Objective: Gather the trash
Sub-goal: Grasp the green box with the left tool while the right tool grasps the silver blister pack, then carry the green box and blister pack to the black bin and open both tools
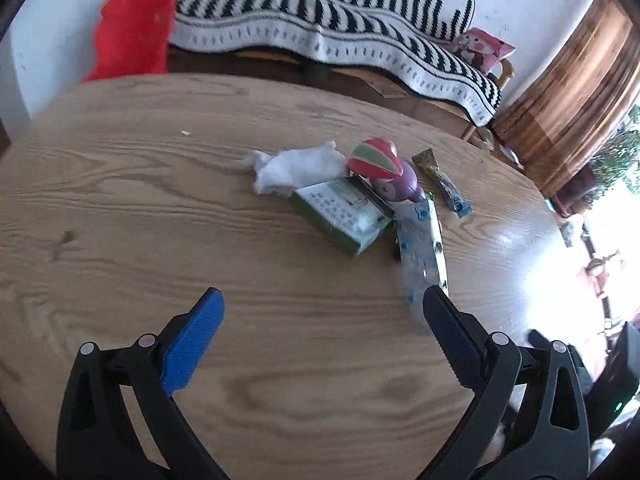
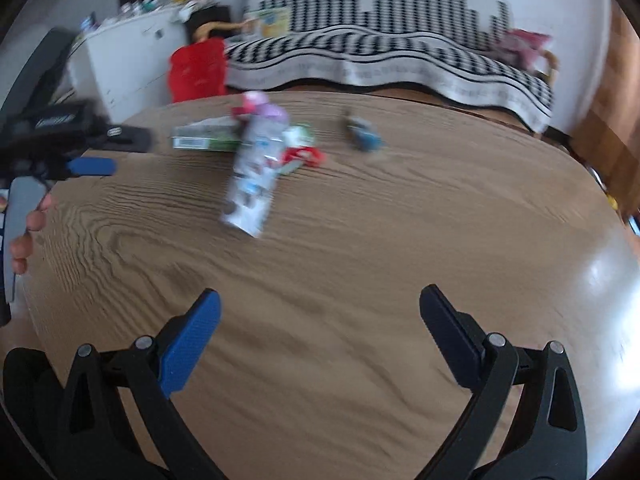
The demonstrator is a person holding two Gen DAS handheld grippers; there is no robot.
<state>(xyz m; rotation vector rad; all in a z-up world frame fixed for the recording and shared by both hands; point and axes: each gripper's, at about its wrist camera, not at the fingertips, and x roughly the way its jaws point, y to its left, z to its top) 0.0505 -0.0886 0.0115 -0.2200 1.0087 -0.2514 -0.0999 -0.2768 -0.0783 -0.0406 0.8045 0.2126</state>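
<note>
On the round wooden table (image 1: 160,208) lies a cluster of trash: a crumpled white tissue (image 1: 296,170), a green-and-white box (image 1: 344,216), a flattened blue-spotted plastic bottle (image 1: 420,256), a narrow snack wrapper (image 1: 442,182), and a purple toy with a red-green cap (image 1: 384,172). My left gripper (image 1: 324,304) is open and empty, hovering just short of the bottle's near end. My right gripper (image 2: 320,300) is open and empty over bare table; the blurred bottle (image 2: 254,176), box (image 2: 204,138) and wrapper (image 2: 362,134) lie farther ahead. The left gripper (image 2: 96,152) shows at that view's left edge.
A sofa with a black-and-white striped blanket (image 1: 340,24) stands behind the table, with a red cloth (image 1: 132,36) and a pink pillow (image 1: 484,50). A white cabinet (image 2: 128,60) is at the far left. A wooden door (image 1: 572,92) is at the right.
</note>
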